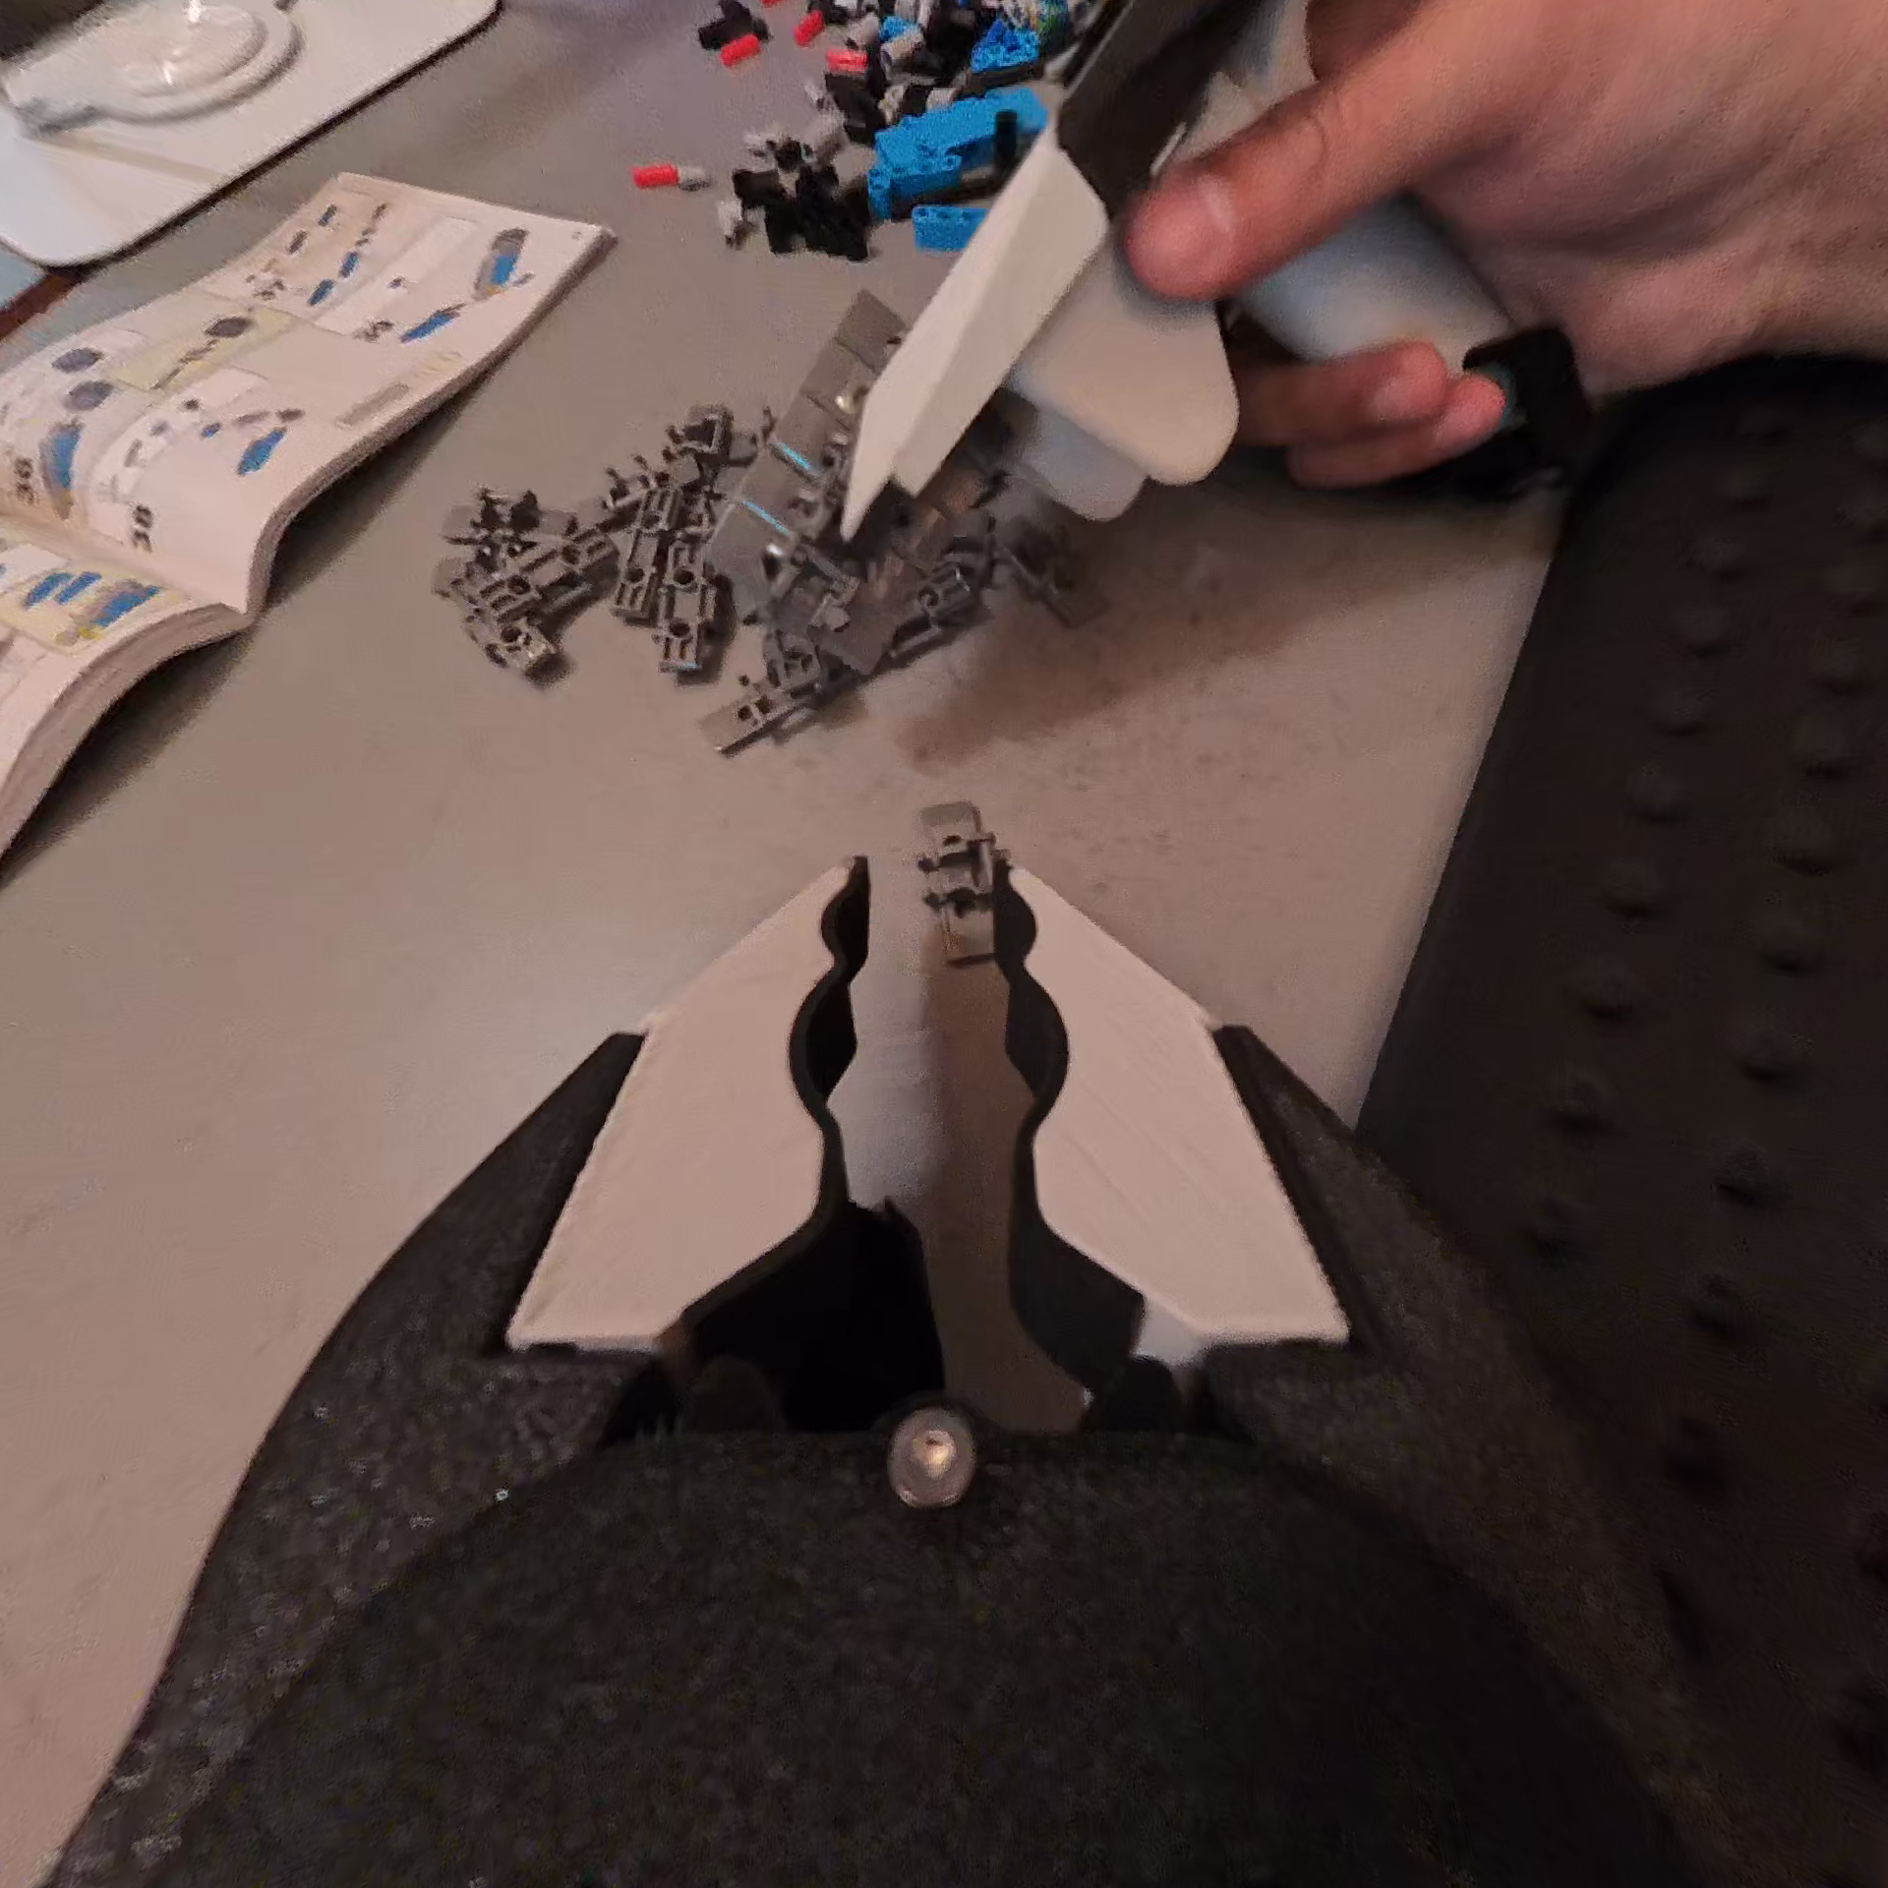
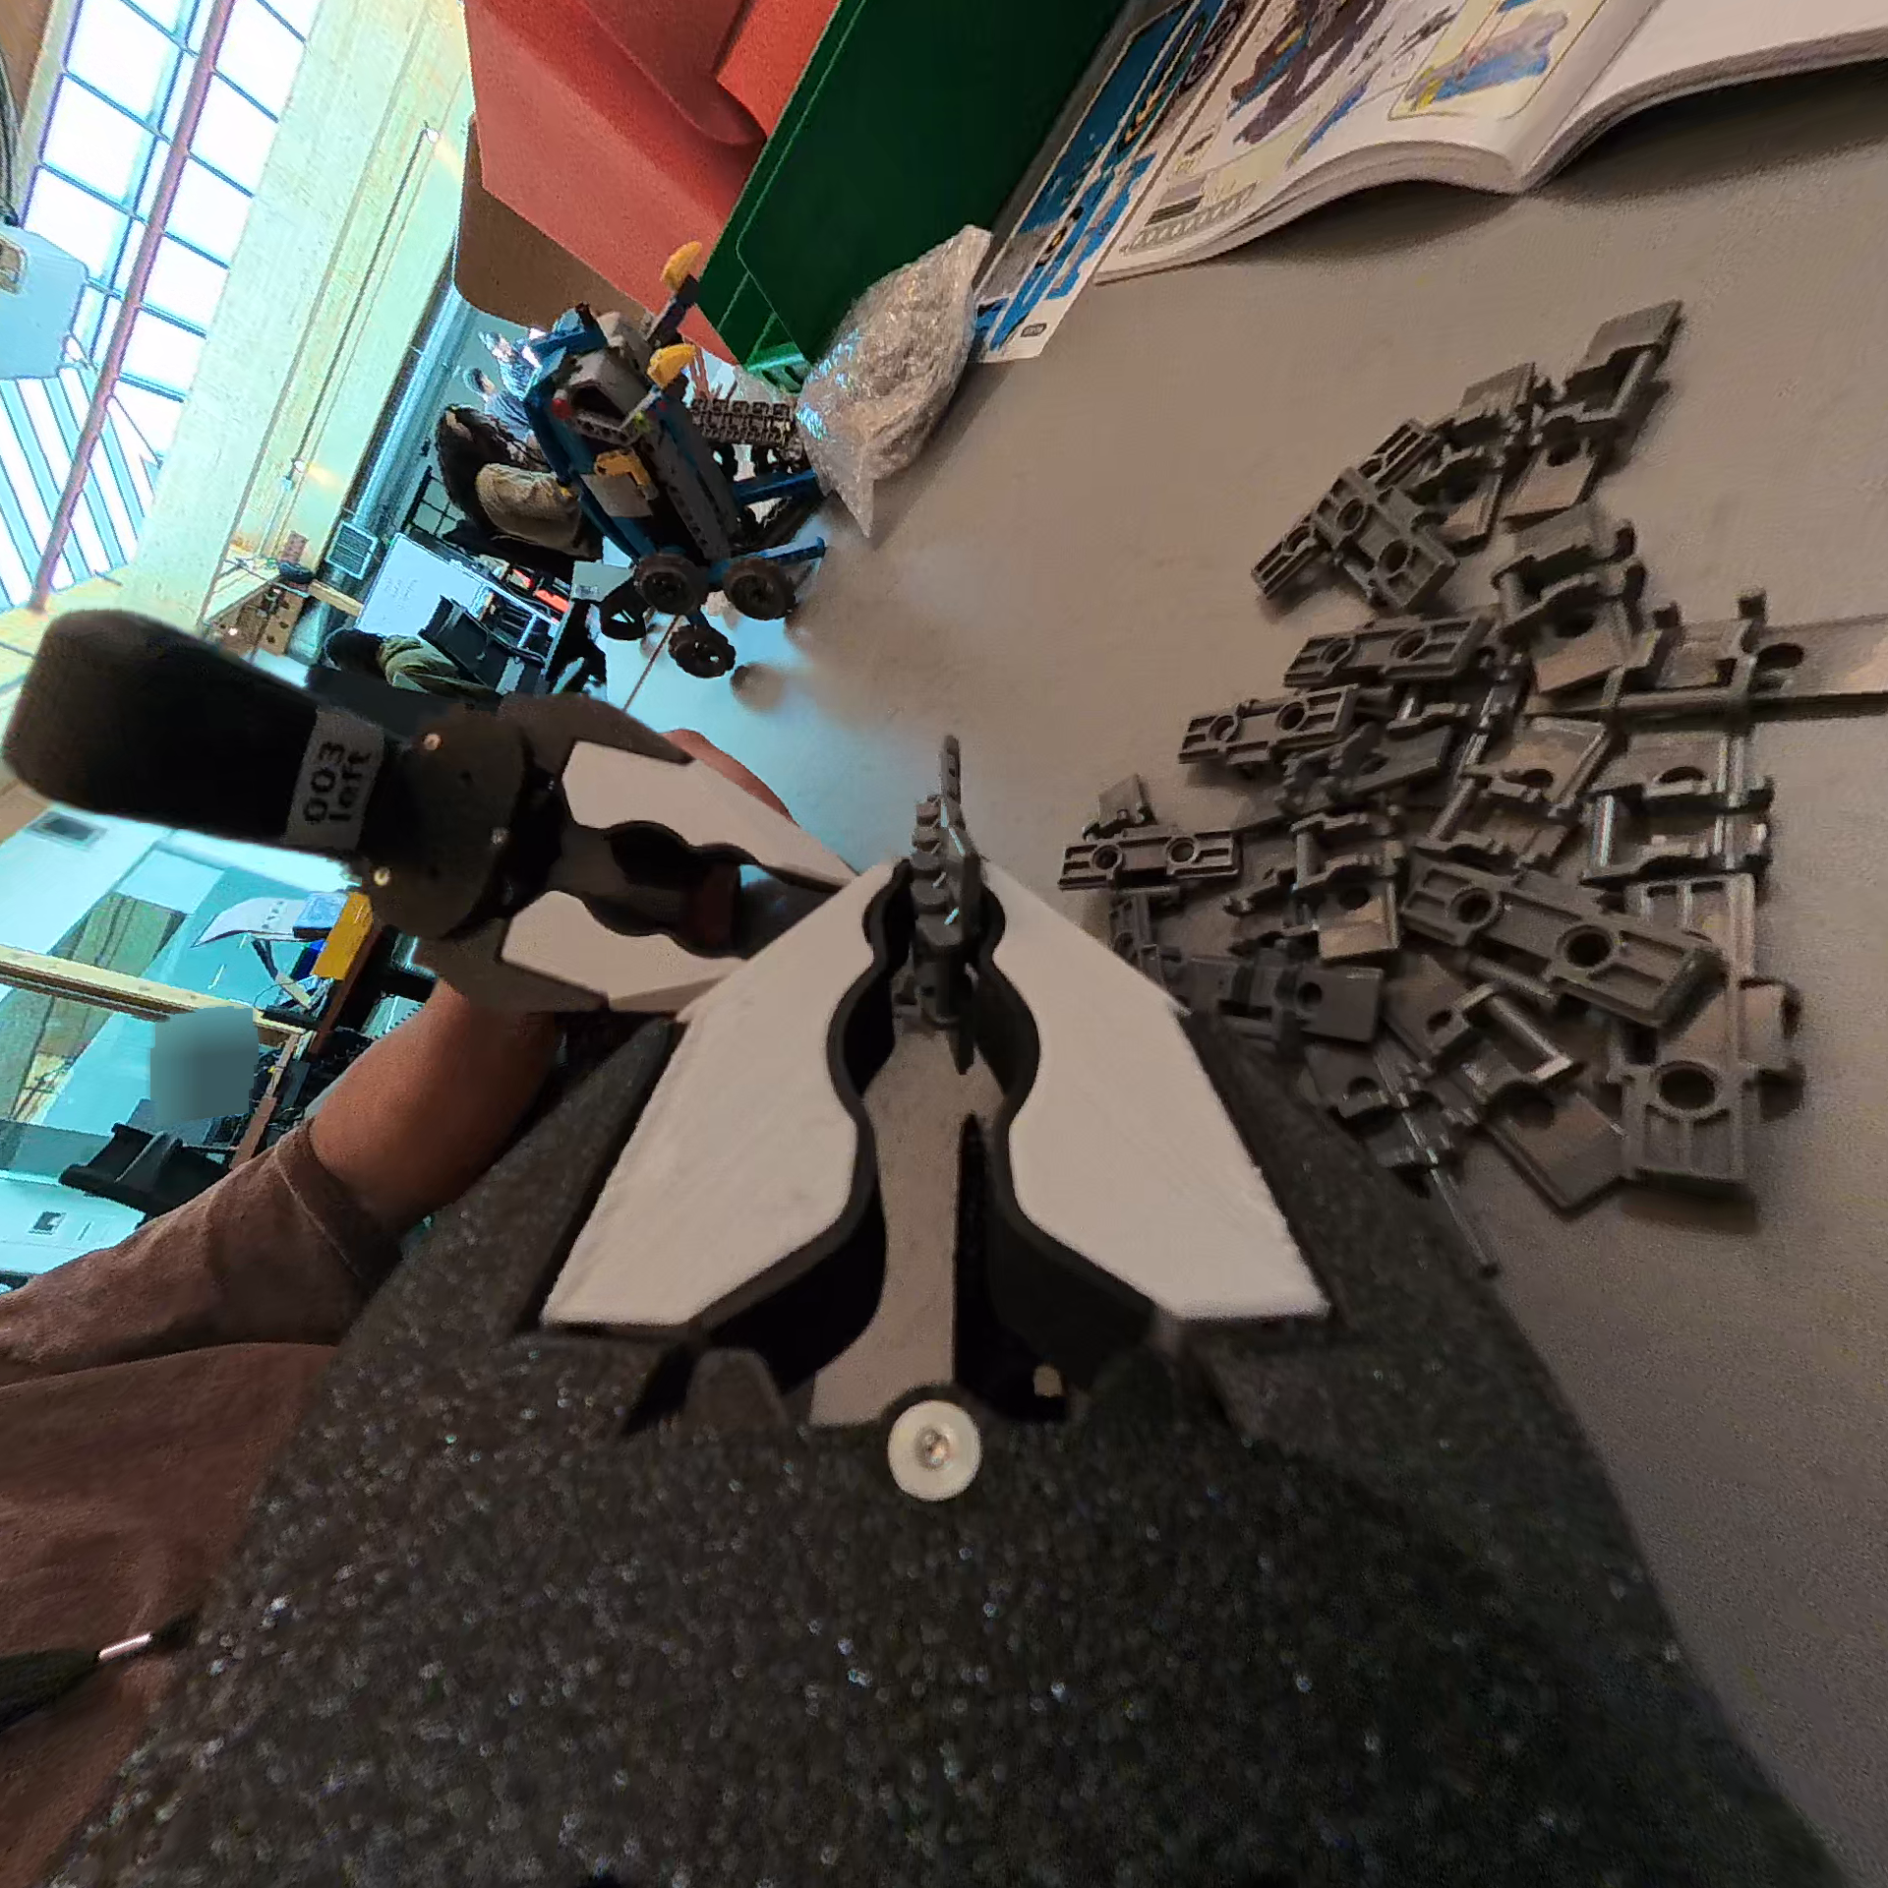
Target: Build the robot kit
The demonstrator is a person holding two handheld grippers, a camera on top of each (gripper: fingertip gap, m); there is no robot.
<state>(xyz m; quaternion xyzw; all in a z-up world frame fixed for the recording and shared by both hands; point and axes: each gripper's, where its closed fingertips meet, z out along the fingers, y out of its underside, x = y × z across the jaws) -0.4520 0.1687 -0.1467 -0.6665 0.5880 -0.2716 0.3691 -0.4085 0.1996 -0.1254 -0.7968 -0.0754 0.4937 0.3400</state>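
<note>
My left gripper (image 1: pixel 938 868) holds a small grey track link (image 1: pixel 955 879) edge-on at its fingertips, just above the grey table (image 1: pixel 409 971). A pile of grey track links (image 1: pixel 654 572) lies ahead of it. My right gripper (image 1: pixel 879 501), held by a hand (image 1: pixel 1532 174), points its tips down into that pile. In the right wrist view the right gripper (image 2: pixel 945 868) is shut on a short grey link piece (image 2: pixel 945 919) that sticks out past the tips. The pile (image 2: pixel 1481 868) lies to its right. The left gripper's white fingers (image 2: pixel 695 807) are close on its left.
An open instruction booklet (image 1: pixel 204 429) lies at the left, with a white tray (image 1: pixel 153 123) behind it. Loose blue, black and red bricks (image 1: pixel 899 133) lie at the back. A black studded mat (image 1: pixel 1686 919) is at the right. A blue wheeled model (image 2: pixel 664 460), a parts bag (image 2: pixel 899 358) and a green box (image 2: pixel 868 153) stand farther off. My right fingertips sit around 6 centimetres from my left ones.
</note>
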